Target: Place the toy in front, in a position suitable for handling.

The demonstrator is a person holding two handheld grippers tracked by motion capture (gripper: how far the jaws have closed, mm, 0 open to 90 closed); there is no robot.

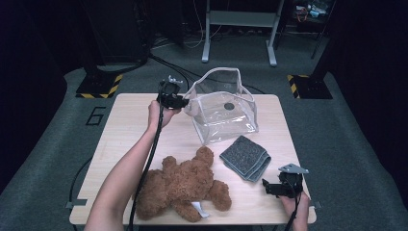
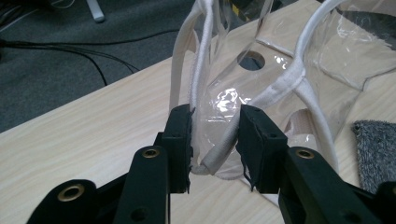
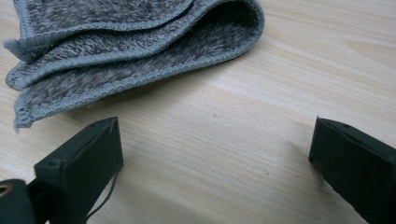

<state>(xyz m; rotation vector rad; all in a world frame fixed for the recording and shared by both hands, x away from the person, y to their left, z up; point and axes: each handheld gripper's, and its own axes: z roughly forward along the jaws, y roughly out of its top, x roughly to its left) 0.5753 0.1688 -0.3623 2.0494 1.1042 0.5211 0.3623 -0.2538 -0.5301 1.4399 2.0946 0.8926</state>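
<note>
Left hand-held gripper (image 2: 215,140) sits at the bag (image 1: 222,109) rim, jaws straddling the white trim w/ a gap each side, so not clamped yet, trim just lies between them. Right hand-held gripper (image 3: 215,154) hovers low over the table (image 3: 261,84), jaws wide apart, nothing in them, just beside the cloth (image 3: 130,51).

Risks, my read:
- Left jaws close on slick clear plastic only, not the trim: bag prob slips out on lift.
- Bag is light and floppy; a sideways tug could tip it or fold the mouth shut, so nothing goes in.
- Handle loops stand right by the jaws, could snag.
- Right one grabs only the top layer of the cloth: it unfolds and drags.
- Bear (image 1: 180,185) lies near the front edge; a cable or forearm sweep may nudge it off.

Bag look: clear plastic tote, white fabric trim and handles, round dark spot on the base, standing upright w/ mouth open at the far middle of the table, behind the cloth and bear. Looks empty.
</note>
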